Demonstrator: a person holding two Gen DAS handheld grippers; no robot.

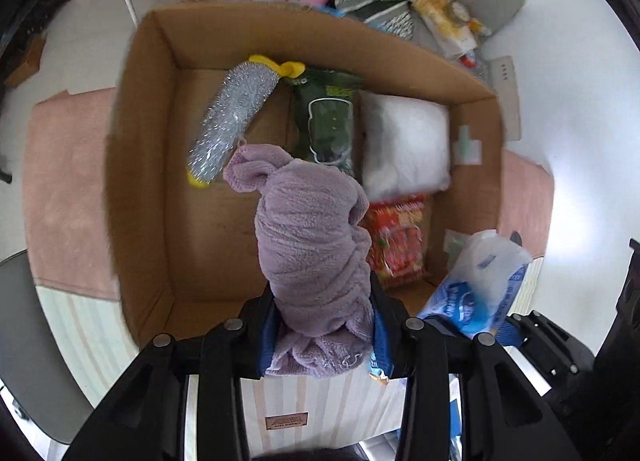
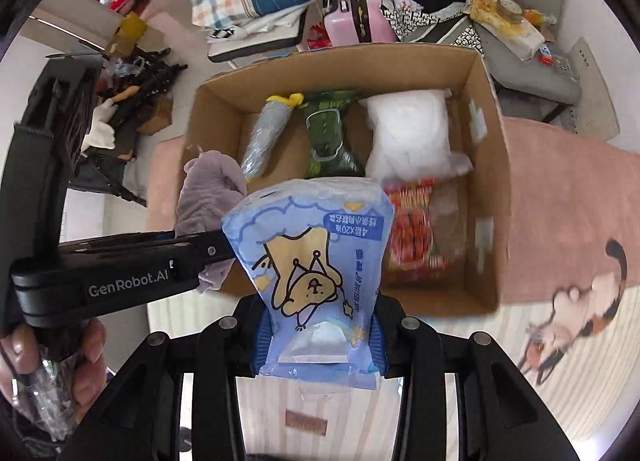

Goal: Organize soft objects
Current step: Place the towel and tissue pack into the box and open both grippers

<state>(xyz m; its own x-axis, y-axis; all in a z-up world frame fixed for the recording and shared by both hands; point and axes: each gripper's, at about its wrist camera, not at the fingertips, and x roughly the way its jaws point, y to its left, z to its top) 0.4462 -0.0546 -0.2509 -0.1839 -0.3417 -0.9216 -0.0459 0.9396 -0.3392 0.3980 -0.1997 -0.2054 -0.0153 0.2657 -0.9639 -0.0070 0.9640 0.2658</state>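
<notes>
Over the cardboard box [image 1: 144, 165] | left claw [image 1: 322, 325] squeezing purple towel [image 1: 312, 237], right claw [image 2: 316, 337] squeezing blue tissue pack [image 2: 312, 257] | lower both to the bare brown floor at box left, then let go | already inside: silver tinsel roll [image 1: 232, 121], green pack [image 1: 328, 121], white bag [image 1: 406, 145], red pack [image 1: 396, 237] | mind box walls.

My left gripper [image 1: 322, 325]: both fingertips are buried under the rolled lilac fleece towel [image 1: 312, 245], contact line not visible. My right gripper [image 2: 318, 337]: the blue cartoon-printed tissue pack [image 2: 316, 261] covers the tips the same way. The towel hides part of the dark green plastic packet [image 1: 328, 117] and the red printed snack bag [image 1: 396, 237] in the brown cardboard box [image 1: 140, 149]. Print on both is too blurred to read. Pack cut off behind the frame in the left view.
</notes>
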